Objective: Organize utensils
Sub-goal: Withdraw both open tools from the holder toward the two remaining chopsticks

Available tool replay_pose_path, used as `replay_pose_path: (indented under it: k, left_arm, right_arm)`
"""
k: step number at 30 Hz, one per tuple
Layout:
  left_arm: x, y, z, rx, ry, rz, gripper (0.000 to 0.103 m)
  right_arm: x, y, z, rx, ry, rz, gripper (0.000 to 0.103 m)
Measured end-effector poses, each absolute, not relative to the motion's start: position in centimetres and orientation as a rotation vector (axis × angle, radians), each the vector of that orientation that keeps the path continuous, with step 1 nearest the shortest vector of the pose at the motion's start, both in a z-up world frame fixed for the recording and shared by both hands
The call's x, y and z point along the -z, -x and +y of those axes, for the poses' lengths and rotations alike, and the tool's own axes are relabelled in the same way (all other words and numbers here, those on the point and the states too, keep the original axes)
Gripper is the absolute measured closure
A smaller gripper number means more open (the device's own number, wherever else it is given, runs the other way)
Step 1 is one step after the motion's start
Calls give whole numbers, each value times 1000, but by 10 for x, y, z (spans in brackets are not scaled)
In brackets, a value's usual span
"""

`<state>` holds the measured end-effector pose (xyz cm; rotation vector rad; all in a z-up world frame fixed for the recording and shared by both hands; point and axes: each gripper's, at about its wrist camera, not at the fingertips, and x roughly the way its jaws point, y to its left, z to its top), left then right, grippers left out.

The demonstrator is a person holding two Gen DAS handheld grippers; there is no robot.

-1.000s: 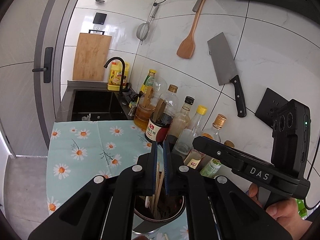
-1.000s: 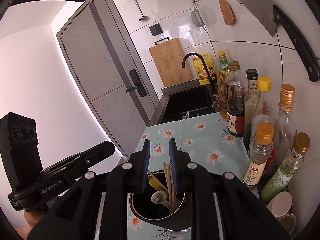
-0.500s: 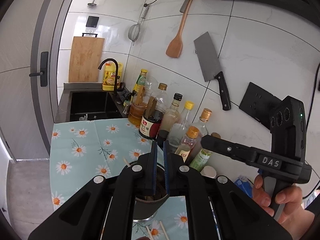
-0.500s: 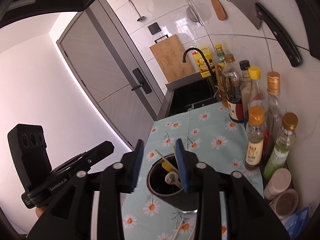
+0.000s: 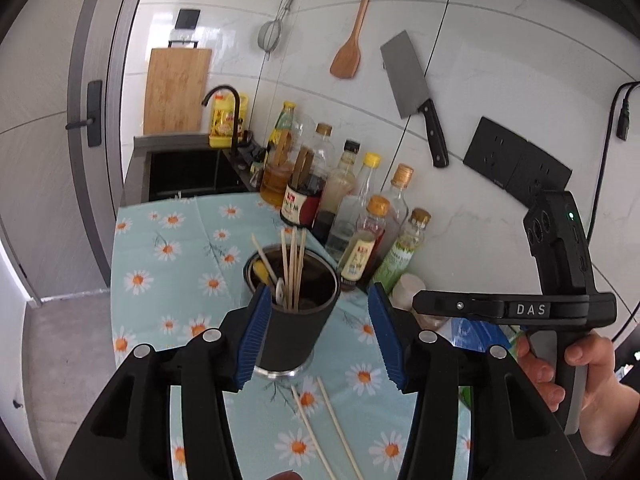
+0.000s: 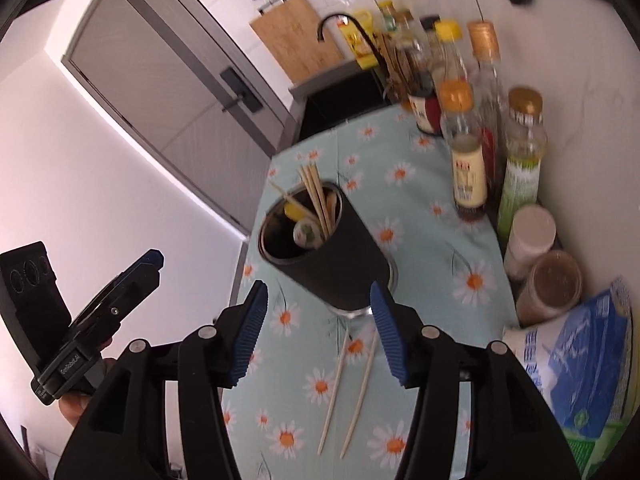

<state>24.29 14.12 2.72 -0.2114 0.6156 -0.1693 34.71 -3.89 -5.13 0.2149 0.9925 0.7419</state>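
Left gripper (image 5: pixel 318 332): jaws opening right now, blue pads spread. the holder shows in the gap from this view, but the pads aren't pressing on it, so it's gripping nothing
Right gripper (image 6: pixel 318 330): same deal, jaws opening. nothing clamped, just the holder's base and the cloth visible between the pads
Utensil holder (image 5: pixel 298 320): dark cylindrical cup with a shiny rim at the bottom, standing upright on the daisy tablecloth (image 5: pixel 176 264), near the row of bottles
Inside the holder: a bunch of wooden chopsticks (image 5: pixel 294 262) poking up out of it, plus something yellow and a pale spoon-ish thing down inside, can't really make those out
Loose chopsticks (image 6: pixel 348 392): two pale ones lying flat on the cloth just in front of the holder, side by side but not touching, on the near side toward the grippers
Bottles (image 5: pixel 360 256): sauce and oil bottles lined up along the tiled wall, beside the holder but not touching it as far as I can see
Wall stuff: cleaver (image 5: pixel 414 96) and a wooden spatula (image 5: pixel 348 60) hanging on the tiles
Person's hand (image 5: pixel 568 380): wrapped around the right gripper's handle, visible at the right edge of the left wrist view
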Motion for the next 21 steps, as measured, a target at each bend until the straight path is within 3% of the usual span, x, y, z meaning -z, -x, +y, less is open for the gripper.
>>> replay_pose_path:
  k: [2,4,15,21]
  left_arm:
    - [-23,-235,140,151,198,630,51]
    - [-17,-229,140,139,203,646,40]
    - [39,-193,144,106,276,785,40]
    - [67,-171,145,68,301,834,40]
  right_arm:
    - [59,-344,-36,-740,-206,1045,48]
    - [66,-341,-32,-724,-196,1088,47]
    - [157,-330,9,-573,-71,1433,48]
    - [191,-327,29,-514,0,1519,60]
